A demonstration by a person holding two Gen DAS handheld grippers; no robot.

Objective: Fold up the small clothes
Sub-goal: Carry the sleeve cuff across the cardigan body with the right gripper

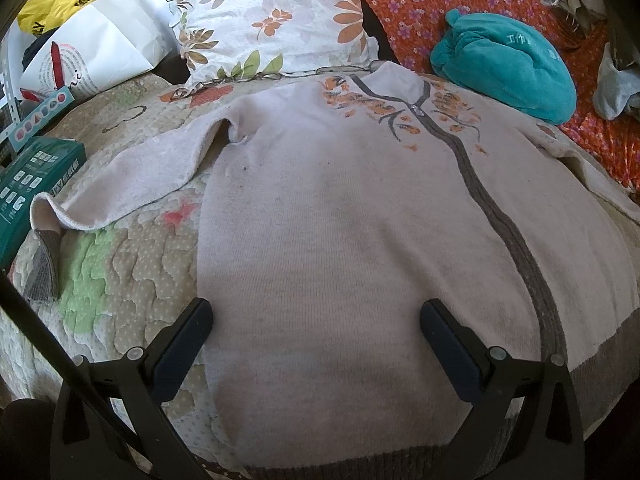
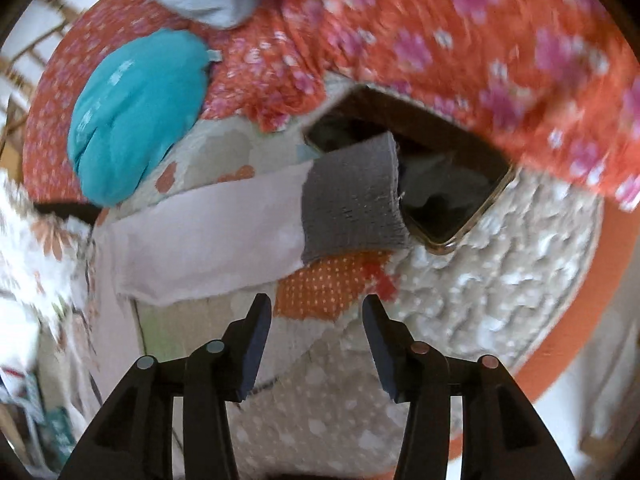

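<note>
Garment: pale zip-up sweater [image 1: 340, 220] lies flat, front up, on a quilted bedspread [image 1: 120, 276]; collar away from the left gripper [image 1: 316, 344]
Left gripper: jaws wide, empty, over the hem
Right gripper [image 2: 316, 344]: partly open, empty
Nearest target: right sleeve [image 2: 224, 220] just ahead, grey cuff [image 2: 352, 204] ahead-right; sleeve runs crosswise

Soft daylight, fisheye-warped edges; right wrist view smeared by motion blur

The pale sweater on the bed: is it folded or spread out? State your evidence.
Spread out. The sweater lies flat, front up, zipper visible along its length, left-view sleeve stretched sideways across the quilt; no fold made yet.
</note>
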